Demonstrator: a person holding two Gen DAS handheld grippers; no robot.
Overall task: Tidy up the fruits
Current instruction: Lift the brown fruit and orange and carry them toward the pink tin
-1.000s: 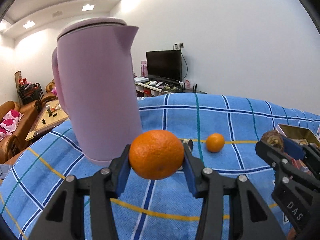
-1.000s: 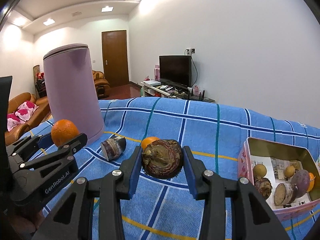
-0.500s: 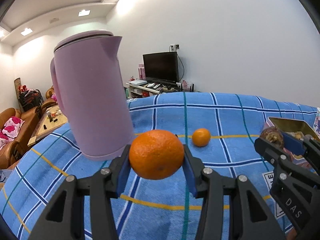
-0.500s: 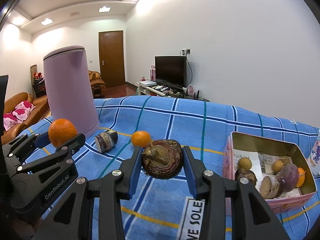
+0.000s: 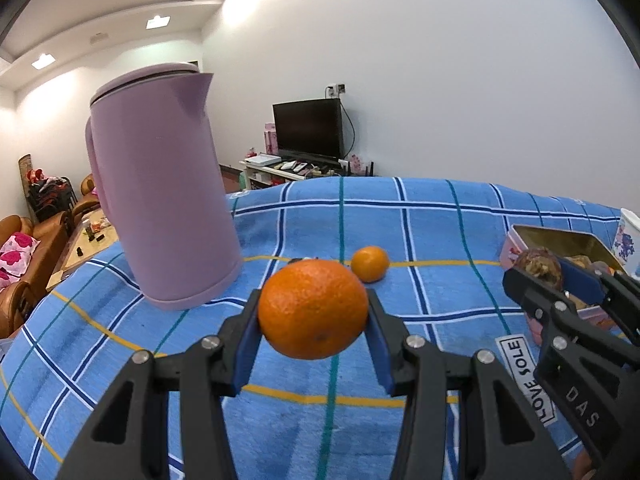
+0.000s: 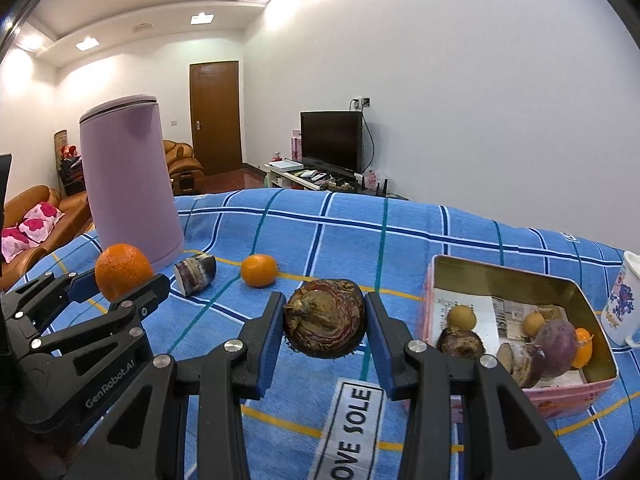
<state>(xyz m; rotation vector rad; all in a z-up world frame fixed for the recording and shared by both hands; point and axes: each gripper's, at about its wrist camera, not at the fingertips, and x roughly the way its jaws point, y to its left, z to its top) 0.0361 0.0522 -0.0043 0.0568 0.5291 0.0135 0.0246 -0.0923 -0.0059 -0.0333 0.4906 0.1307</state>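
My left gripper [image 5: 313,312] is shut on a large orange [image 5: 313,309], held above the blue checked cloth; the same orange [image 6: 122,269] shows at the left of the right wrist view. My right gripper [image 6: 325,324] is shut on a dark brown, wrinkled round fruit [image 6: 325,322], also seen at the right of the left wrist view as the brown fruit [image 5: 538,266]. A pink tin box [image 6: 560,396] with several fruits inside sits to the right. A small orange [image 6: 259,270] and a cut purple-brown piece [image 6: 195,273] lie on the cloth.
A tall lilac kettle [image 5: 160,216] stands on the cloth at the left. A white printed mug [image 6: 622,300] stands right of the tin. A "LOVE SOLE" label [image 6: 350,424] lies on the cloth. Sofas, a TV and a door fill the room behind.
Both grippers have shifted rightwards over the cloth with their fruits; the kettle and small orange slid left in view and the tin box has come closer.
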